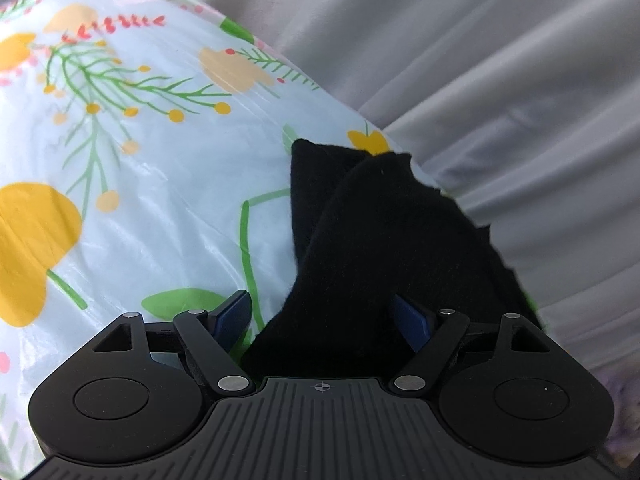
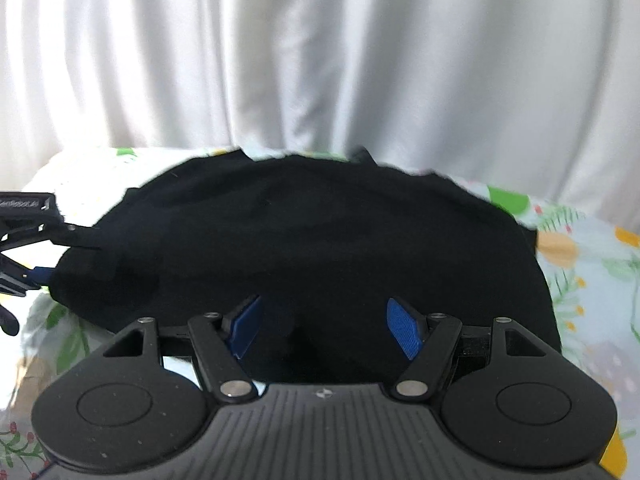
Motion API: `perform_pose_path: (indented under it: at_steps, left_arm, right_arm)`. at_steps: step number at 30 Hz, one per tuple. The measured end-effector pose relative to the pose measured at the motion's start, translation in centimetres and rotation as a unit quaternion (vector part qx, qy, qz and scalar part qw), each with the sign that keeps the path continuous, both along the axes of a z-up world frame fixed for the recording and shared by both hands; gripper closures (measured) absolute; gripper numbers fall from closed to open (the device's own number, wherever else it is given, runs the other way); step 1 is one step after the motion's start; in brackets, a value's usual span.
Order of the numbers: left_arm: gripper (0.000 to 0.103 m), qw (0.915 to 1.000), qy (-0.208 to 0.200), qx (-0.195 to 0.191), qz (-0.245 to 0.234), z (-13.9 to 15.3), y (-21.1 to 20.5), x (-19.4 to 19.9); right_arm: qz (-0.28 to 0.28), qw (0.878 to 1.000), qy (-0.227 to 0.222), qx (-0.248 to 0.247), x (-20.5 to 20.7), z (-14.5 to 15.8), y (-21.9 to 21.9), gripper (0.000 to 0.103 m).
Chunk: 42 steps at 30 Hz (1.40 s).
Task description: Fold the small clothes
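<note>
A home room, by the look of it — pale pleated curtains (image 2: 320,52) hang just behind the surface's far edge; a glossy floral plastic cover (image 1: 140,184) dresses the surface.

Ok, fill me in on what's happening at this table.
A person with a handheld gripper in each hand is folding a black garment on a floral tablecloth. The left gripper and the right gripper are both open, each with black cloth lying between its blue fingers. The garment lies bunched, not yet neatly folded. A pale curtain hangs behind.
</note>
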State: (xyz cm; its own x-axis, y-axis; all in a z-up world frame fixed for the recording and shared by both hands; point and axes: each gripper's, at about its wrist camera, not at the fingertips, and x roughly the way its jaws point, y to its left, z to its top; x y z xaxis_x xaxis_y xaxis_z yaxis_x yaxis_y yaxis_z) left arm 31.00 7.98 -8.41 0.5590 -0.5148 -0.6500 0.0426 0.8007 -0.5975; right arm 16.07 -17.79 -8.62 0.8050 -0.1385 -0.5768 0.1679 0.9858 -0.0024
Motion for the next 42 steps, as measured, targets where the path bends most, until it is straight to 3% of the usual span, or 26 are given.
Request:
perform_pose_path:
  at_steps: [5,6,7,8,9,11,15,17,23,28,30,33,37,42]
  left_arm:
    - [0.022,0.9981,0.015,-0.055,0.023,-0.6,0.5,1.6]
    - [0.024,0.9974,0.017,-0.065,0.024,-0.7,0.5,2.0]
    - [0.025,0.9970,0.017,-0.071,0.025,-0.9,0.3,2.5]
    - [0.033,0.9968,0.017,-0.075,0.024,-1.0,0.2,2.9]
    - [0.044,0.9967,0.021,-0.076,0.021,-1.1,0.0,3.4]
    - [0.052,0.9967,0.024,-0.074,0.020,-1.4,-0.3,4.0]
    - [0.082,0.9966,0.037,-0.072,0.019,-1.7,-0.5,4.6]
    - [0.087,0.9964,0.034,-0.075,0.018,-1.8,-0.4,4.5]
    - [0.089,0.9981,0.013,-0.060,0.013,-0.9,-0.6,3.9]
    - [0.089,0.9990,0.003,-0.044,0.009,-0.1,-0.9,3.5]
    - [0.090,0.9994,0.001,-0.035,0.006,0.4,-1.1,3.4]
    - [0.090,0.9998,-0.013,-0.018,-0.002,1.8,-1.7,2.9]
    - [0.090,0.9982,-0.046,-0.009,-0.038,5.3,-4.8,1.8]
    - [0.090,0.9889,-0.081,0.007,-0.125,7.7,-12.5,-0.4]
  right_arm:
    - [0.034,0.999,-0.023,0.009,1.2,-0.1,1.7,0.036]
    - [0.042,0.999,-0.027,0.016,1.7,-0.1,2.1,0.040]
    - [0.047,0.998,-0.032,0.022,2.1,0.0,2.4,0.050]
    - [0.055,0.997,-0.035,0.029,2.8,0.1,2.9,0.059]
    - [0.062,0.997,-0.035,0.035,3.4,0.1,3.2,0.061]
    - [0.066,0.997,-0.038,0.033,4.7,0.2,4.2,0.078]
    - [0.080,0.996,-0.027,0.029,7.4,-0.3,6.1,0.089]
    - [0.078,0.996,-0.018,0.027,8.3,-0.6,6.7,0.093]
    - [0.077,0.997,-0.001,-0.003,9.2,-1.8,7.6,0.093]
    - [0.050,0.998,-0.034,0.031,7.9,-0.9,6.3,0.093]
    - [0.060,0.997,0.008,0.038,8.4,-1.9,5.8,0.093]
    - [0.050,0.997,-0.013,0.061,6.8,-0.9,4.2,0.093]
    - [0.011,0.994,-0.057,0.094,3.2,0.3,0.8,0.093]
    - [-0.059,0.985,-0.093,0.132,-1.1,1.2,-4.3,0.093]
